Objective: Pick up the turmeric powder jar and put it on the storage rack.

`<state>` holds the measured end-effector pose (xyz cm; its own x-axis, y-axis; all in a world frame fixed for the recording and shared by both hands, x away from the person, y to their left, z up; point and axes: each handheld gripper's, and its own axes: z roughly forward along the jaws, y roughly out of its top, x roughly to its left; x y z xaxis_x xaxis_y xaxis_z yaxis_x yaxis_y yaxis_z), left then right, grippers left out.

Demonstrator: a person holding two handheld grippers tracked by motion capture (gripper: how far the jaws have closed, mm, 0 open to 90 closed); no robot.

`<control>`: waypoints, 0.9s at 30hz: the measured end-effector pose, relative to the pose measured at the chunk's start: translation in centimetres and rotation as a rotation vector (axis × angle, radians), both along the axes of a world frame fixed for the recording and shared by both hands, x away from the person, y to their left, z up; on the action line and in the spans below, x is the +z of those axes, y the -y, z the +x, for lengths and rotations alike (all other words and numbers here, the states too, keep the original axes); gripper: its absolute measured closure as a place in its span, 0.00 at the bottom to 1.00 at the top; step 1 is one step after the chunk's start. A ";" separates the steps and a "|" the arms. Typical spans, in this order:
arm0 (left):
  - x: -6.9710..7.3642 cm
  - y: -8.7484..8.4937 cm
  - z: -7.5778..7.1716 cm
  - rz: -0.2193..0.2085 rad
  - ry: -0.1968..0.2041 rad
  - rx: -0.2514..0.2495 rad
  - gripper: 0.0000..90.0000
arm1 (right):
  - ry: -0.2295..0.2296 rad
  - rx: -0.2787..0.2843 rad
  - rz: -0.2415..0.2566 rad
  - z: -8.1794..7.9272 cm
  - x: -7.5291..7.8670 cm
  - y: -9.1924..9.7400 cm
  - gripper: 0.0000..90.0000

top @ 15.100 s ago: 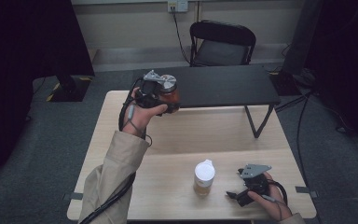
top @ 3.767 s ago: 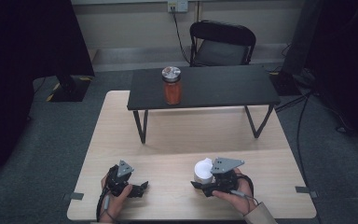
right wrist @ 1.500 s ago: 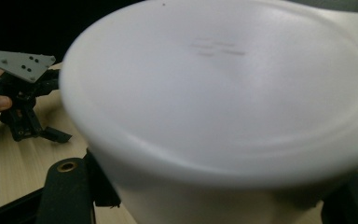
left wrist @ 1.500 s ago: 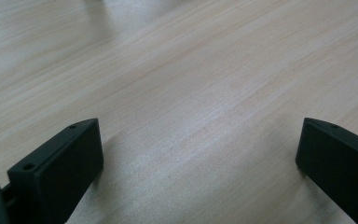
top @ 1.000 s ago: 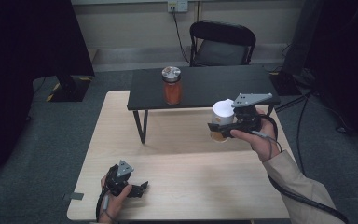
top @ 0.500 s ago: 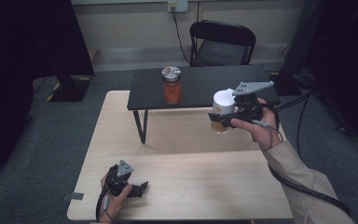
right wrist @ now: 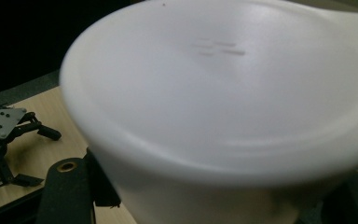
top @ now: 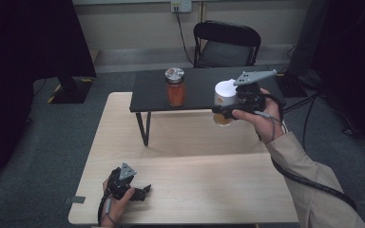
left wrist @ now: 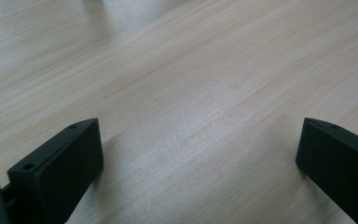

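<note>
Pale wood grain covers the table (top: pixel 195 190) nearest the person, and low on its near-left corner the left tool (top: pixel 140 192) rests on the surface, jaws spread wide apart with nothing between them; the left gripper view shows bare wood in the gap. Farther in and raised above the table, the right tool (top: pixel 223 113) is clamped on a white-lidded jar (top: pixel 224 102) with amber contents, held upright in the air just at the front edge of the black raised shelf (top: pixel 204 88). In the right gripper view the white lid (right wrist: pixel 223 93) looms close and blurred, the jaws pressing the body beneath it.

On that shelf stands an orange jar with a metal lid (top: pixel 175 87), upright, to the left of the carried jar and a little farther back. The open stretch of shelf lies directly ahead of the right tool, so the likely move is forward and down onto it, beside the orange jar; the jar's long axis is vertical and should stay so. The right hand is the nearer one by far.

Counted: two jars, two tools, one shelf, one table. Beyond, a black folding chair (top: pixel 225 42) stands against the wall.
</note>
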<state>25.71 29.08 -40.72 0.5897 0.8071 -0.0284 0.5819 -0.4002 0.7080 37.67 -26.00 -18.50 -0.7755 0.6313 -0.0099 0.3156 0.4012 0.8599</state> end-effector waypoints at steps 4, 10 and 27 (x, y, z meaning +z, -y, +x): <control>0.0 0.0 0.0 0.000 0.001 0.000 0.00 | 0.003 -0.013 -0.005 0.4 0.6 -0.2 0.33; 0.0 0.0 0.0 0.002 0.001 -0.001 0.00 | 0.002 -0.029 0.008 0.9 1.2 -0.3 0.33; 0.0 0.0 0.0 0.000 0.000 0.000 0.00 | 0.009 -0.085 0.041 2.9 1.6 -1.2 0.33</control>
